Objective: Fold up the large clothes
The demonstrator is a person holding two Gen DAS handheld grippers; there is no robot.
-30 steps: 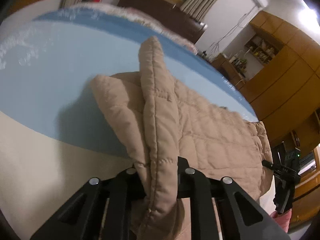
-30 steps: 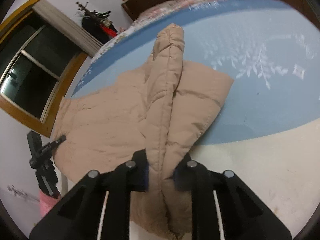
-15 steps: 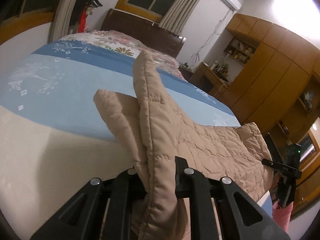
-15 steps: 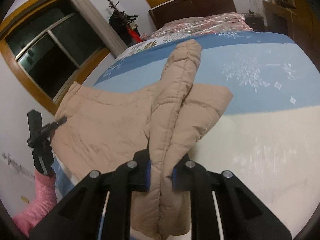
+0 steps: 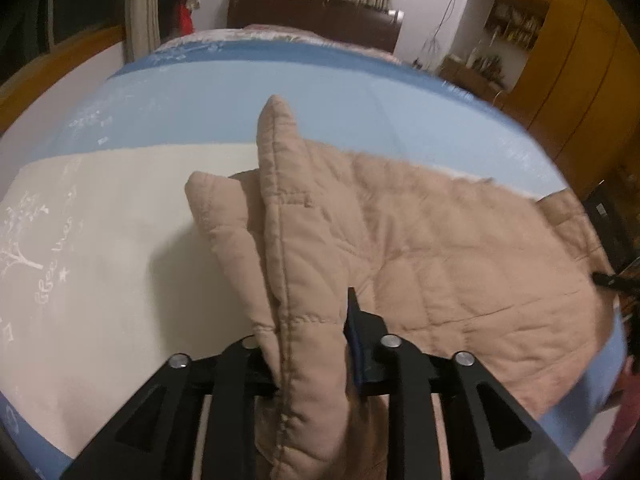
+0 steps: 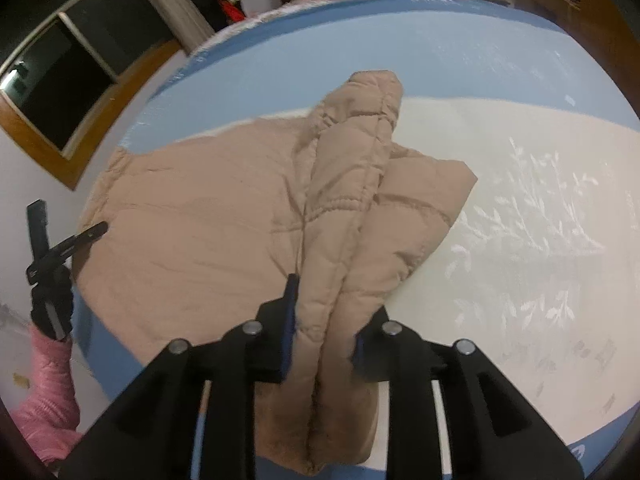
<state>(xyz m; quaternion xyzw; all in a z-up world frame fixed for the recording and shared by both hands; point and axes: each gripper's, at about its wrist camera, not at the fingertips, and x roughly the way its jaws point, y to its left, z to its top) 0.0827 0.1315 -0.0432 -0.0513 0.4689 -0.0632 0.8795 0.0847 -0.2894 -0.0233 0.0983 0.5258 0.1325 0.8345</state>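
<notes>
1. Both grippers had loosened since the earlier frame: the left gripper [image 5: 310, 344] and right gripper [image 6: 324, 320] stood spread, with folds of the jacket [image 5: 440, 256] lying loose between the jaws.
2. One quilted tan jacket lay on the bed [image 5: 120, 264], its cover cream and blue.
3. Judged soft, puffy and light; best gripped at stitched edges.
4. One pink sleeve [image 6: 48, 376] showed beyond.
</notes>
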